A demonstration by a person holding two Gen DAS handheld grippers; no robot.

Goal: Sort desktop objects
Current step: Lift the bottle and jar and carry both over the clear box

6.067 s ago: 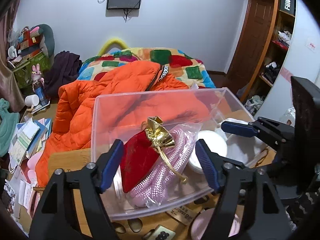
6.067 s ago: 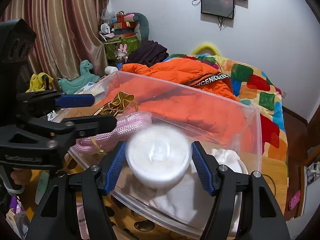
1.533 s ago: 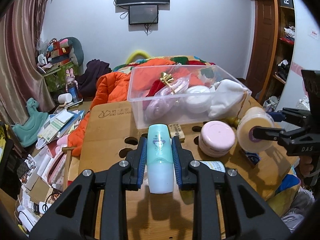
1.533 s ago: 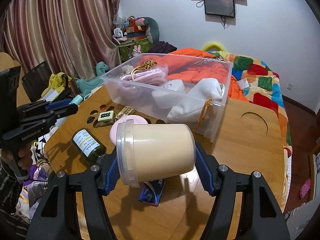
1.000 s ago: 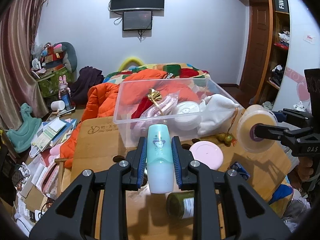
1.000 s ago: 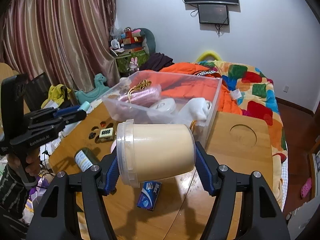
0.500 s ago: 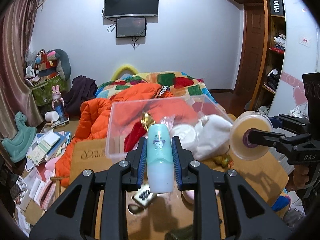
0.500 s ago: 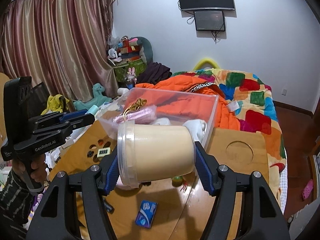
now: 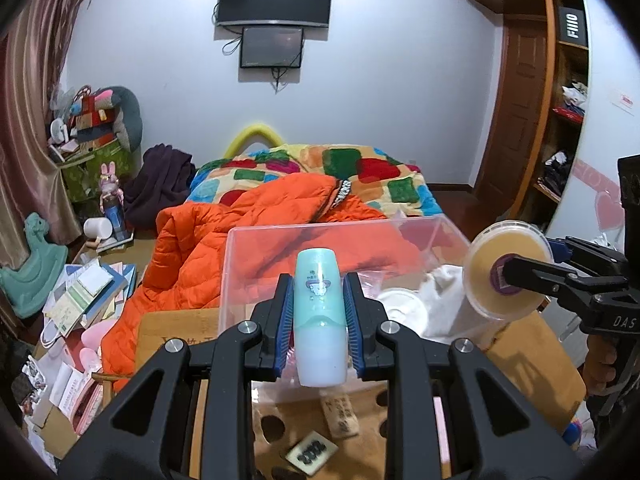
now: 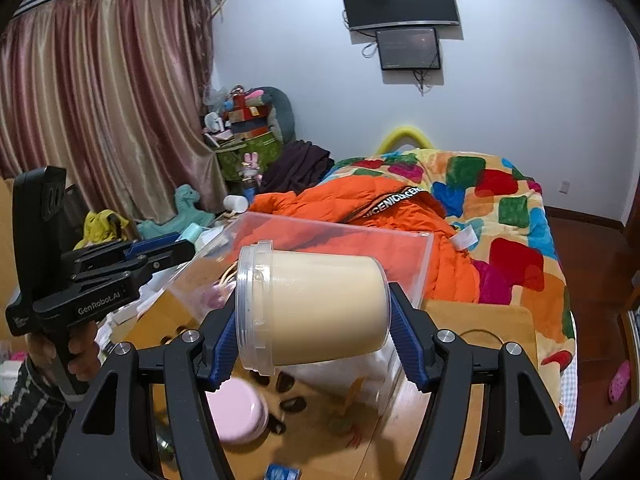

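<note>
My left gripper is shut on a teal and pale blue bottle, held upright above the near edge of the clear plastic bin. My right gripper is shut on a cream plastic jar, held on its side above the bin's near right part. In the left wrist view the jar and the right gripper are at the right. In the right wrist view the left gripper is at the left. The bin holds a white round tub and white cloth.
On the wooden table lie a pink round case, a small tile with digits, a wooden tag and a blue packet. An orange jacket and a bed lie behind the bin. Clutter covers the floor at the left.
Both grippers have risen and moved forward toward the bin with their objects still held. The bin now looks nearer and lower in both views.
</note>
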